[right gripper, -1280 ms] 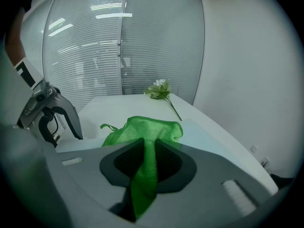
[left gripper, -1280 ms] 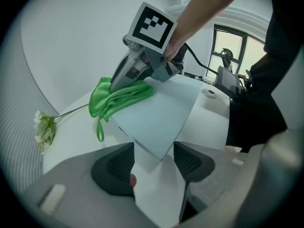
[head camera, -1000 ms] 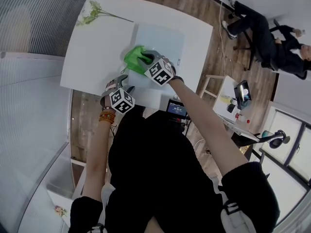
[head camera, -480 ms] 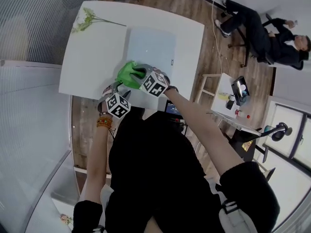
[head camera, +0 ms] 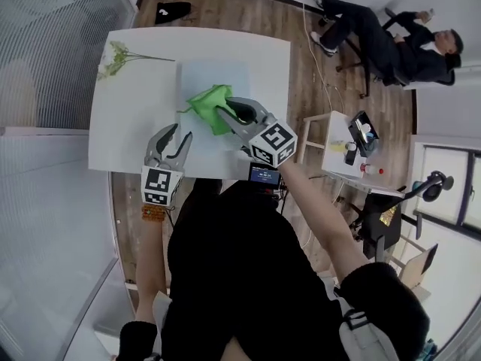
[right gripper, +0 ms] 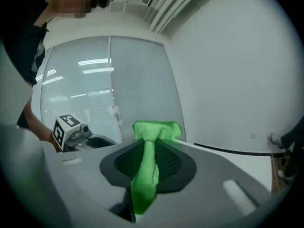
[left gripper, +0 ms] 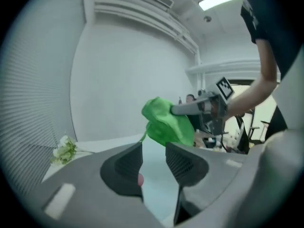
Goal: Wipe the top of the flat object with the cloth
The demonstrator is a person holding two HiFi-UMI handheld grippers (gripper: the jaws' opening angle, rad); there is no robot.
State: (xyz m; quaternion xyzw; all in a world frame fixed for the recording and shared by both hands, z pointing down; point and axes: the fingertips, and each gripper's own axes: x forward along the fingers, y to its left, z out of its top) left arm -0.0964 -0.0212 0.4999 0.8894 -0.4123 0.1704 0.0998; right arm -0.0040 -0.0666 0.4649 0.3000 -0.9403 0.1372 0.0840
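The flat pale blue object (head camera: 214, 74) lies on the white table (head camera: 128, 126). My right gripper (head camera: 223, 111) is shut on the green cloth (head camera: 209, 105), which hangs lifted above the flat object's near part. In the right gripper view the cloth (right gripper: 148, 141) runs pinched between the two pads of that gripper (right gripper: 149, 148). My left gripper (head camera: 176, 140) hovers to the left of the cloth, open, with nothing between its fingers. The left gripper view shows its own jaws (left gripper: 153, 148) apart, the cloth (left gripper: 166, 122) beyond them, and the flat object (left gripper: 153, 184) below.
A sprig of pale flowers (head camera: 113, 57) lies at the table's far left corner. A small screen (head camera: 264, 175) sits at the table's near edge. To the right stand a side table (head camera: 340, 130) with small items and a seated person (head camera: 391, 43) on the wooden floor.
Both grippers have risen off the table. The cloth has come up off the flat object in the right gripper. The left gripper now points more level.
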